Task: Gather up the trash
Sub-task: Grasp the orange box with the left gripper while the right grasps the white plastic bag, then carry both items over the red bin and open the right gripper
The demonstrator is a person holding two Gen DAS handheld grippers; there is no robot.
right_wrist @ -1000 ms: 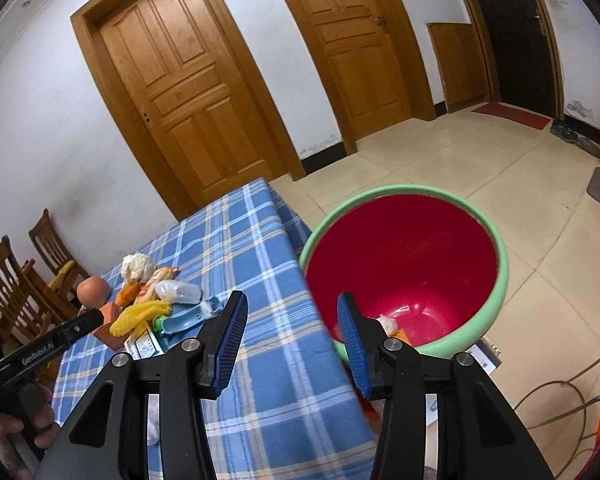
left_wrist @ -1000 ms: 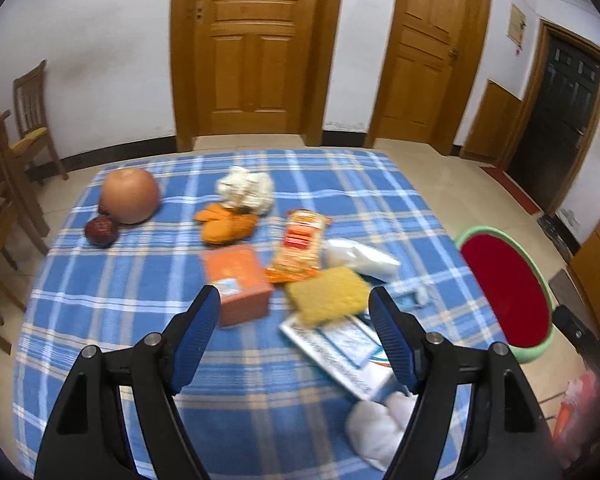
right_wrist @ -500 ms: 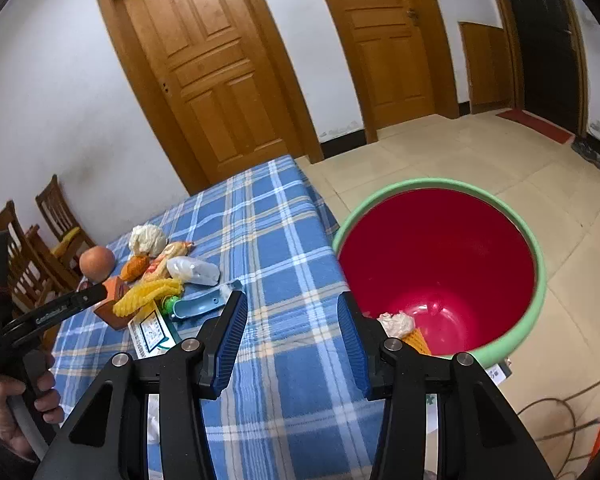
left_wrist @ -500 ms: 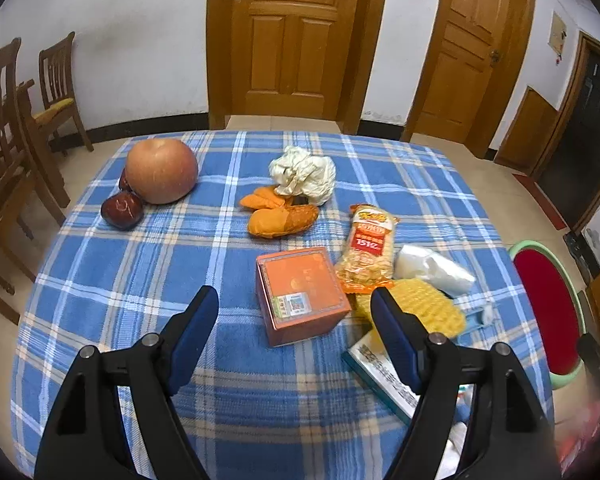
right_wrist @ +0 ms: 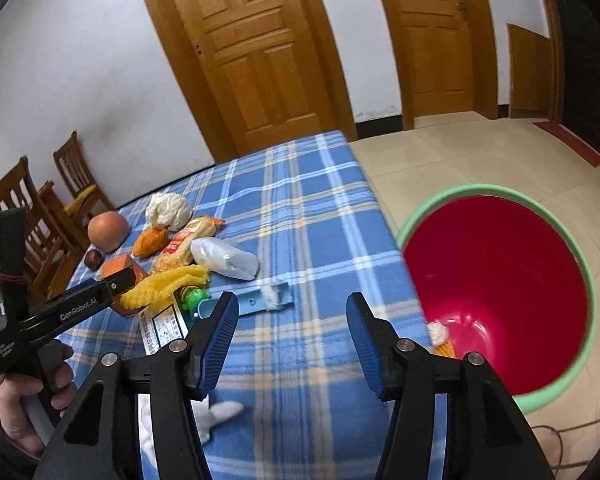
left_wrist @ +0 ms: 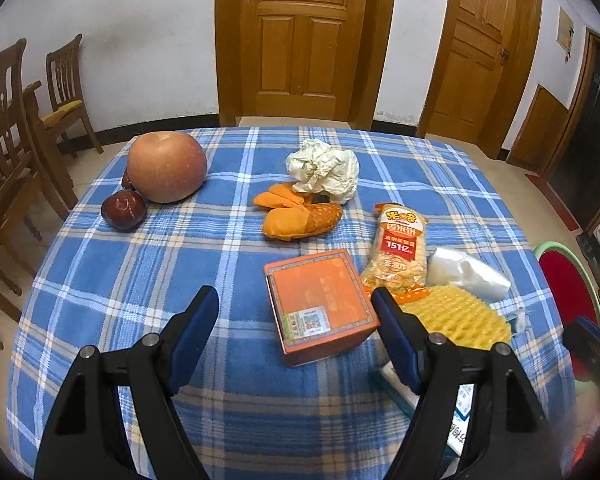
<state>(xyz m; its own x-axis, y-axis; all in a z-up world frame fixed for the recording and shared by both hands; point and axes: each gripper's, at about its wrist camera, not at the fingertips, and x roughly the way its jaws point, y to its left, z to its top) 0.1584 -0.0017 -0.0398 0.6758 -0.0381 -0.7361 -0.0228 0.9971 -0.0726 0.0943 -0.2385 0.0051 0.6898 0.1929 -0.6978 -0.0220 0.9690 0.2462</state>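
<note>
Between pickups, by the look of it: some scraps already in the red bin [right_wrist: 496, 300] on the floor beside the checked table [left_wrist: 140, 264], plenty of litter on the cloth. Left gripper [left_wrist: 294, 316] spread wide and empty above the near edge, orange box [left_wrist: 320, 304] just ahead between its fingers; right gripper [right_wrist: 288, 320] likewise agape, holding nothing. Next, probably: lowering, straddling the box, squeezing.

The left gripper [left_wrist: 294, 326] has swung leftward across the worktop [left_wrist: 148, 280]: the orange box [left_wrist: 320, 304], earlier at the frame's lower left by the left finger, now sits between the fingers, toward the right one. The right gripper [right_wrist: 288, 330] has swung from the red bin [right_wrist: 496, 280], now at the frame's right, toward the worktop, and the left gripper shows larger at lower left.
</note>
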